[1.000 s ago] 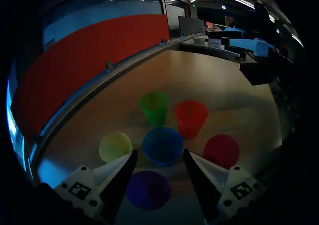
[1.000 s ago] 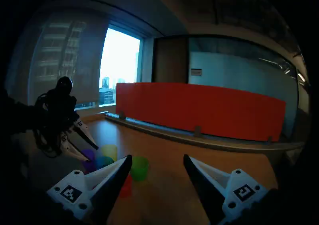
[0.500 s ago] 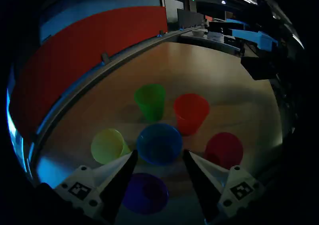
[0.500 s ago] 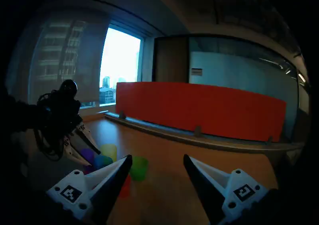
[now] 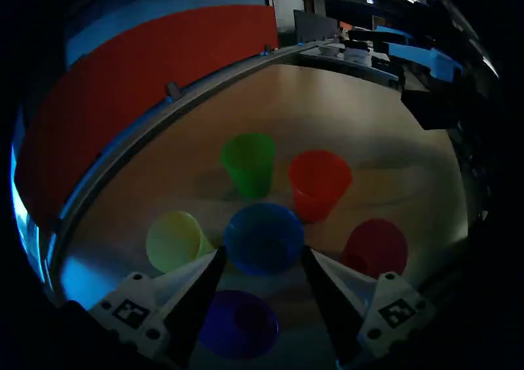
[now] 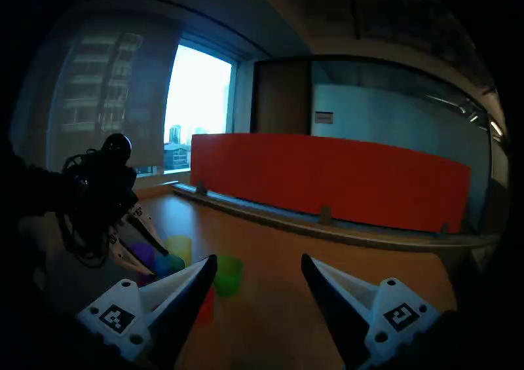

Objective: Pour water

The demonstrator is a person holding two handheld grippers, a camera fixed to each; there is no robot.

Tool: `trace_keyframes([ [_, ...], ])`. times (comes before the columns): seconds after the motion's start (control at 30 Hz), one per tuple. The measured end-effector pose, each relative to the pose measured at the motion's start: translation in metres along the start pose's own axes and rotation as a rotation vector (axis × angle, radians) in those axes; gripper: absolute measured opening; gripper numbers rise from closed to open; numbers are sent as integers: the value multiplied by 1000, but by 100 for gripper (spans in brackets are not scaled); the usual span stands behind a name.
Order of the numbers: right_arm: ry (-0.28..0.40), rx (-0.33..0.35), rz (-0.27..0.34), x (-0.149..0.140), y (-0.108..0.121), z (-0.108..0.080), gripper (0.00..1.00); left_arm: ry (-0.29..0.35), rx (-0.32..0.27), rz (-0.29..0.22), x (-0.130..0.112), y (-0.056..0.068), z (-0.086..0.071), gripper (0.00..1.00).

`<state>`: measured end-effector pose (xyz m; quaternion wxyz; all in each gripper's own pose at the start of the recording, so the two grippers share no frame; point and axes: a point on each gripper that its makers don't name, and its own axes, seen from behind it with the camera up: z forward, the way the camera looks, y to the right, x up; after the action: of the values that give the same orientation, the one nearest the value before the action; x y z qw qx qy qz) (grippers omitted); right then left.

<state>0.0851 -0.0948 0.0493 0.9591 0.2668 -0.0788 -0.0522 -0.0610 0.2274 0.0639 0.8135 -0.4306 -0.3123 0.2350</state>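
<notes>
Both grippers are spread wide and hold nothing: the left gripper (image 5: 262,249) points at the blue cup (image 5: 264,238), green cup (image 5: 249,164) at its twelve o'clock, and the right gripper (image 6: 258,257) hangs above the tabletop (image 6: 275,317).

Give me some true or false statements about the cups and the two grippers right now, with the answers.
1. The green cup stands upright on the table. True.
2. The left gripper has its fingertips either side of the blue cup in its own view. True.
3. The left gripper is shut on the blue cup. False: its fingers are open, gripping nothing.
4. The right gripper is open and empty. True.
5. The blue cup is stacked inside the green cup. False: each stands on its own.
</notes>
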Motion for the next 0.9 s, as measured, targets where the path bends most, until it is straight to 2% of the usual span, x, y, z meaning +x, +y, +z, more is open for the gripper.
trace_keyframes([
  [0.3, -2, 3, 5, -3, 0, 1, 99, -13, 3, -10, 1, 0, 0, 85],
  [0.57, -3, 3, 6, -5, 0, 0, 99, -23, 9, -47, -5, -2, 3, 86],
  [0.9, -5, -2, 12, -7, 2, -1, 99, -46, 16, -26, -8, -1, 8, 86],
])
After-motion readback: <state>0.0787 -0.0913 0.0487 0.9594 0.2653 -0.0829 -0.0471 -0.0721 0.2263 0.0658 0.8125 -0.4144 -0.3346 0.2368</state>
